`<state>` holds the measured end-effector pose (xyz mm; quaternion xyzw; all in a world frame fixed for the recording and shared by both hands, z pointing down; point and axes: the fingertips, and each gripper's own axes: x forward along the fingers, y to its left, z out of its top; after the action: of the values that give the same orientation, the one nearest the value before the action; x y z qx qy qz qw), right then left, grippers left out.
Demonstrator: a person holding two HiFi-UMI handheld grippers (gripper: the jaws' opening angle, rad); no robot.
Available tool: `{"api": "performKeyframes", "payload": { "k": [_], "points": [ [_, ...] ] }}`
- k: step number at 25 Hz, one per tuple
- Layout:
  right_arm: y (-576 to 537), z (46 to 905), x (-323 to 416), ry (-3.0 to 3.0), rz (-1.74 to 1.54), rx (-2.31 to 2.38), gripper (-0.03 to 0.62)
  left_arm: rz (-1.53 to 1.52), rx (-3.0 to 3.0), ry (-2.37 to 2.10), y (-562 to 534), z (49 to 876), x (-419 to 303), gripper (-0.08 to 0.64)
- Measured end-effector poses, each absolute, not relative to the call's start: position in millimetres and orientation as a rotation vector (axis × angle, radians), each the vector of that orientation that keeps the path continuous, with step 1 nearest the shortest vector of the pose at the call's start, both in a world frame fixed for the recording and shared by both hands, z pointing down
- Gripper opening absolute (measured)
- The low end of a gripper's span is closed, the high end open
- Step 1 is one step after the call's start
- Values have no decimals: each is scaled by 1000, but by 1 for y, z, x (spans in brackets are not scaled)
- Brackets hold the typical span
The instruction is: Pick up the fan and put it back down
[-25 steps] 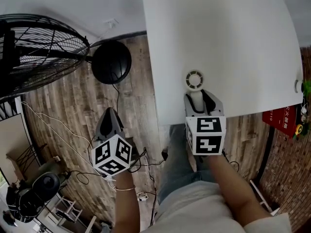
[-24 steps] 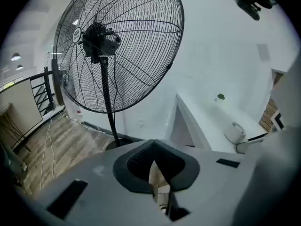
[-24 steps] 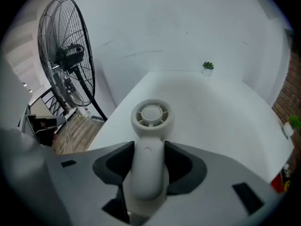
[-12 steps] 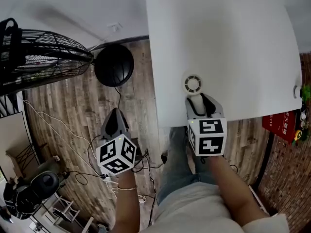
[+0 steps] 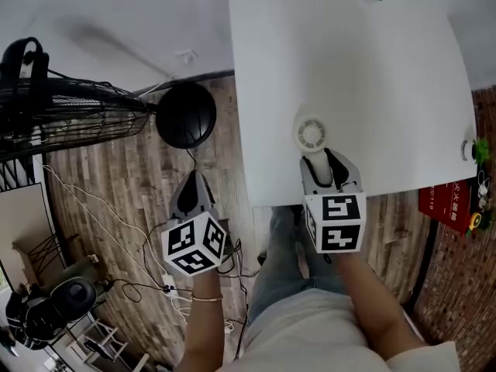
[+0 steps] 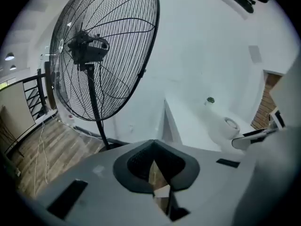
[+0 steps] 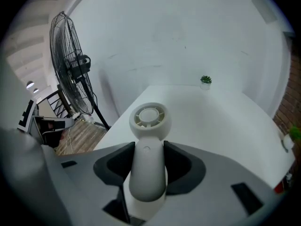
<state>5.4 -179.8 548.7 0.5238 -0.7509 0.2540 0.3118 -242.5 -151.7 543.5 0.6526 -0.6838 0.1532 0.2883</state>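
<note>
The small white handheld fan lies at the near edge of the white counter, round head pointing away from the person. The right gripper has its fingers clamped on either side of the handle. I can't tell whether the fan rests on the counter or sits just clear of it.

It looks like light, stiff plastic, so weight shouldn't be a problem. The handle is smooth and rounded, though, and could twist in the grip. Mid-handle, as now, seems the sensible hold, since the slotted head looks more delicate.

The left gripper hangs over the wooden floor near the big pedestal fan, fingers together and holding nothing.
</note>
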Motion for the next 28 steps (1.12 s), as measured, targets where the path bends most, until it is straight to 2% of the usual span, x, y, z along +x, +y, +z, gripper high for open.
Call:
{"api": "performKeyframes", "payload": {
  "k": [5, 12, 28],
  "points": [
    [-191, 523, 29, -2023, 610, 1434, 190, 392, 1768, -1827, -161, 531, -220, 11],
    [-229, 432, 64, -2149, 368, 1611, 190, 285, 1936, -1853, -200, 477, -181, 12],
    [-253, 220, 169, -2290, -88, 2021, 190, -130, 2310, -1915, -288, 260, -98, 12]
  ]
}}
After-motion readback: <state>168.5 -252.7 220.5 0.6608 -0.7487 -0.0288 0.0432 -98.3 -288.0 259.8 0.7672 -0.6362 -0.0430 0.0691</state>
